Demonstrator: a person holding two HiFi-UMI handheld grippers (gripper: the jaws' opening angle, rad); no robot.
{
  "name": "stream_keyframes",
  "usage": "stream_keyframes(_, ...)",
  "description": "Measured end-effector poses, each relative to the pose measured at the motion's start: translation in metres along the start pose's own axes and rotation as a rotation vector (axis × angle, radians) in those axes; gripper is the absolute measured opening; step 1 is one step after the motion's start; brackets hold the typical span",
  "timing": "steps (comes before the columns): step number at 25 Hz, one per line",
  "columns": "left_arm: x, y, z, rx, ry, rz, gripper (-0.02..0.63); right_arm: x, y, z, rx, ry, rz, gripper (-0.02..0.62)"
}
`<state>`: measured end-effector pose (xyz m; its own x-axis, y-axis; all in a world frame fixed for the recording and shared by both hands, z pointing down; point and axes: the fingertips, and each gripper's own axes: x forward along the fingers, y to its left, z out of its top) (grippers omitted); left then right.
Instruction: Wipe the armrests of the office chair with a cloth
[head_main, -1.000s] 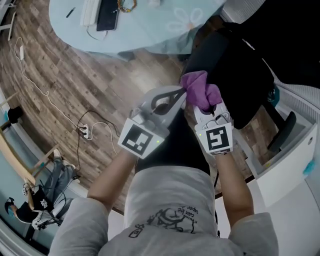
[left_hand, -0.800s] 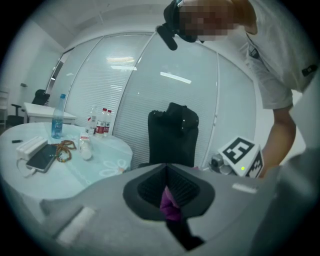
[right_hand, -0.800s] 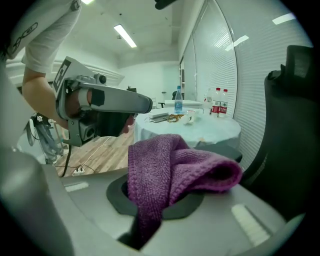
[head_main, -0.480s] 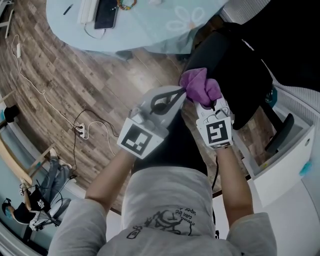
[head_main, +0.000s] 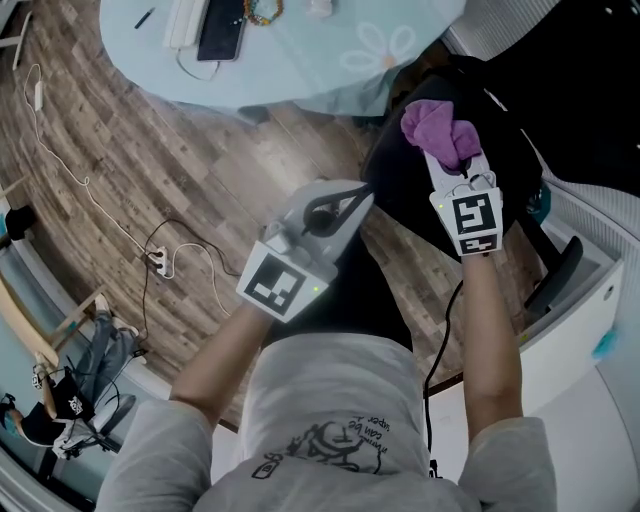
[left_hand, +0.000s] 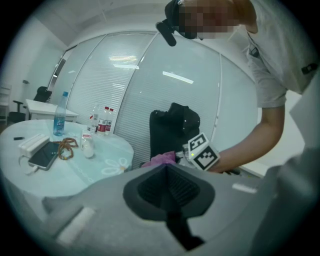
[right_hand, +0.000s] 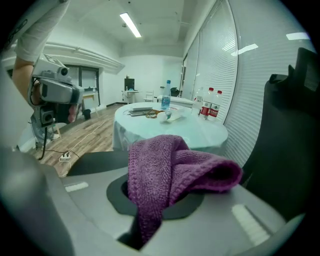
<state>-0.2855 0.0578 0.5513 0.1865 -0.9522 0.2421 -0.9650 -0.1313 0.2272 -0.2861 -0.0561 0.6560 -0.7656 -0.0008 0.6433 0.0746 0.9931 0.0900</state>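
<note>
A purple knitted cloth (head_main: 435, 125) is bunched at the tip of my right gripper (head_main: 452, 160), which is shut on it. That gripper hovers over the seat of the black office chair (head_main: 400, 185). In the right gripper view the cloth (right_hand: 170, 170) drapes over the jaws of the right gripper (right_hand: 155, 200), with the chair back (right_hand: 295, 140) on the right. My left gripper (head_main: 362, 192) is shut and holds nothing, left of the chair and apart from the cloth. One black armrest (head_main: 560, 265) shows at the right.
A round table (head_main: 300, 60) with a pale blue cover stands beyond the chair, carrying a phone (head_main: 222, 28), beads and bottles (right_hand: 207, 110). A power strip (head_main: 165, 262) and cables lie on the wooden floor at left. A white ledge (head_main: 570, 330) runs along the right.
My right gripper has carried the cloth up and to the right, away from the left gripper's tip and over the chair. The left gripper has hardly moved.
</note>
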Motion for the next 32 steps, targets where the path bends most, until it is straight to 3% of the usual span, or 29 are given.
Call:
stream_keyframes(7, -0.008, 0.004, 0.005, -0.018, 0.003, 0.020, 0.002, 0.013, -0.067, 0.007, -0.008, 0.018, -0.042, 0.043)
stream_keyframes(13, -0.010, 0.009, 0.009, -0.027, -0.006, 0.032, 0.003, 0.018, -0.079, 0.010, -0.004, 0.028, -0.046, 0.042)
stream_keyframes(21, -0.010, 0.009, 0.013, -0.016, -0.011, 0.026, 0.002, 0.008, -0.038, 0.011, 0.021, 0.007, -0.030, 0.041)
stream_keyframes(32, -0.010, 0.007, 0.009, -0.026, -0.011, 0.025, 0.002, -0.016, 0.071, 0.011, 0.045, -0.045, 0.091, 0.043)
